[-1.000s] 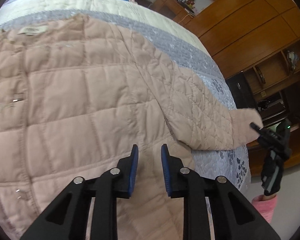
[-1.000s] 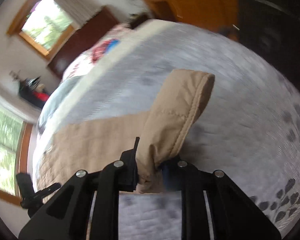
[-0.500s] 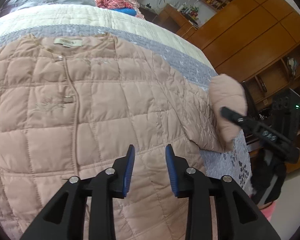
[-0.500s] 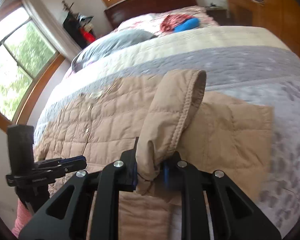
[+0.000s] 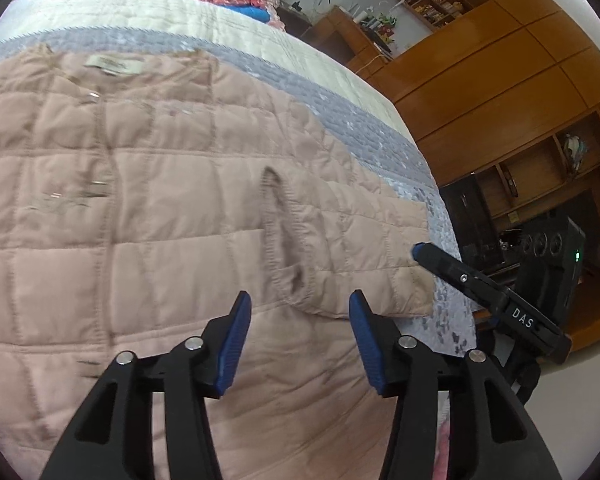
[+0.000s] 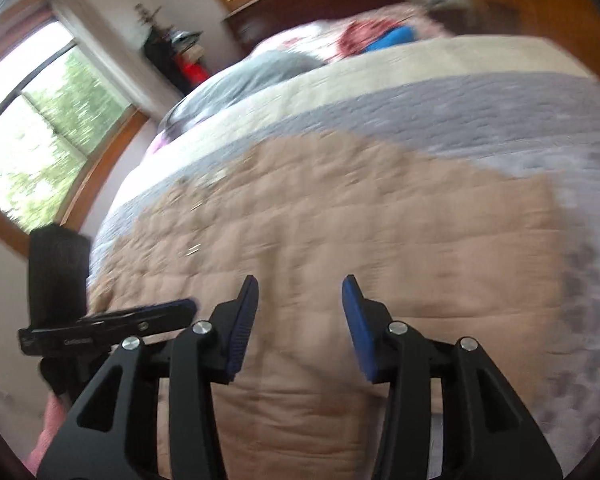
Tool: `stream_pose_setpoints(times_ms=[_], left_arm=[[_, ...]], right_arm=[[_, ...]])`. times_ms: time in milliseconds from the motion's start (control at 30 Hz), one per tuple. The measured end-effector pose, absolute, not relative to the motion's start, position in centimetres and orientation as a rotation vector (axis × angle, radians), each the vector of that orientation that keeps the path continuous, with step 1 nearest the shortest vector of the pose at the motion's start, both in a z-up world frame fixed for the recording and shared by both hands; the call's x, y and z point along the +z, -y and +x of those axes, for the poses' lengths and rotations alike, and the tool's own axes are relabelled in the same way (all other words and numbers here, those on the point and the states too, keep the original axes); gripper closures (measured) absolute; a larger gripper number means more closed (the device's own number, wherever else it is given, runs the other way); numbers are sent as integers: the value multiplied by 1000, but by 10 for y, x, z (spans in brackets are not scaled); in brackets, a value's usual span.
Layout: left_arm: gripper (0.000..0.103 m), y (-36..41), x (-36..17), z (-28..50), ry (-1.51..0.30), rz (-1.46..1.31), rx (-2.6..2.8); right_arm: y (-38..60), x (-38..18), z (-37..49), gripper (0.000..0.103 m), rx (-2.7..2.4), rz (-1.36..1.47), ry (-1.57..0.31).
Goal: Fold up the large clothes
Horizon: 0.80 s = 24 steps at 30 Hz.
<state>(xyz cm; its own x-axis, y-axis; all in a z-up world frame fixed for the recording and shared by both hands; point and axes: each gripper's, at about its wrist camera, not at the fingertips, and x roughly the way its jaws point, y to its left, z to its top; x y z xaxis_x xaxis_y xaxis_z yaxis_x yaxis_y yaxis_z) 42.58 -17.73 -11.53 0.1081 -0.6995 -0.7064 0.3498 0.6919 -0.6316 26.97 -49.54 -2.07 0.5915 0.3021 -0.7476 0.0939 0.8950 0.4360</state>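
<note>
A pale pink quilted jacket (image 5: 148,208) lies front up on the bed, collar label at the far end. Its right sleeve (image 5: 340,240) is folded inward across the body, with the cuff opening (image 5: 288,248) just ahead of my left gripper (image 5: 298,336). The left gripper is open and empty above the jacket's lower part. The right gripper (image 6: 300,328) is open and empty above the jacket (image 6: 340,248); that view is blurred. The right gripper also shows in the left wrist view (image 5: 488,292), beside the folded sleeve's edge. The left gripper shows at the left of the right wrist view (image 6: 112,324).
The bed has a grey and cream quilt (image 5: 340,120), with a grey pillow (image 6: 260,72) and red and blue cloth (image 6: 380,36) at its head. Wooden cabinets and shelves (image 5: 520,100) stand to the right of the bed. Windows (image 6: 40,132) are on the left.
The right gripper carried the sleeve inward over the jacket body, opened and let it go. The left gripper opened wider. The sleeve now lies folded on the jacket.
</note>
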Motion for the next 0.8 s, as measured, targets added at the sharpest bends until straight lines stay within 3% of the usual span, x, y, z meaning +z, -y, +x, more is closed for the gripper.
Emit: stream_pose_setpoints(times_ms=[100,200,267,300,333,800], left_arm=[[46,197,-123,432,-1269,-349,-784],[48,216,-132,437,-1293,-340,-767],[69,228,-135,436,-1302,-330,-786],[90,233,-136,435,-1297,-309,-785],[95,235,-135,432,-1283,-290,-782],[100,99,-47,405,-954,-266,-667]], right_arm=[[520,-23,254,58,83,525,-913],[536,-27,242,58,35,528,-912],[544,-29,234,58,6,526,-914],[549,-31,232,58,-5,525,-915],[552,-31,229,58,-15,525,-912],[514,-32,251,59,118,499,-950]])
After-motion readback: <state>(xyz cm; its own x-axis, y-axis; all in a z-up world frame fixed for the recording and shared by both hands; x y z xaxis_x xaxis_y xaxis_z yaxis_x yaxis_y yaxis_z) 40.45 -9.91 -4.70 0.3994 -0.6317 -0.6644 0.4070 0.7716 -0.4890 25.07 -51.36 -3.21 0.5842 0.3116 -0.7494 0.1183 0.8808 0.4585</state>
